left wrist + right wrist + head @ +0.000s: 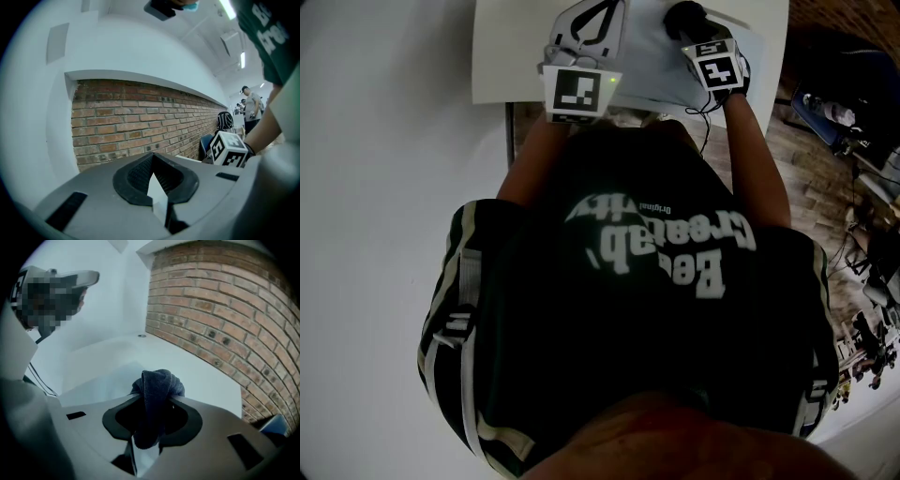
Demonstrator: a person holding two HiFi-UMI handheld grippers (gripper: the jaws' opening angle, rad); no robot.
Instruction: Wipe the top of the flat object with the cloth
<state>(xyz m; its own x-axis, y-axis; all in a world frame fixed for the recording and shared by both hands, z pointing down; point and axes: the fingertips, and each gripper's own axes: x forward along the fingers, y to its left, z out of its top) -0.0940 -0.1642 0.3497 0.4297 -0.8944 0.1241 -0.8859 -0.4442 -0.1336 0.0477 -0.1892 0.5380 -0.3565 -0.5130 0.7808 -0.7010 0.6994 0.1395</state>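
A dark blue cloth [157,383] is bunched between the jaws of my right gripper [150,427], which is shut on it. In the head view the cloth [682,13] shows as a dark lump at the top edge, just past the right gripper [689,21]. Under it lies the flat object [105,380], a pale sheet on the white table [206,380]; the same flat object [661,66] spans between both grippers. My left gripper [586,28] hovers at the sheet's left side. Its jaws [157,190] meet with nothing held, and it points at a brick wall.
A brick wall [140,122] runs behind the table under a white ledge. The right gripper's marker cube [228,149] shows to the left gripper's right. Other people [251,105] stand far off. Clutter [853,122] covers the floor at right. A thin cable [706,127] hangs by my right arm.
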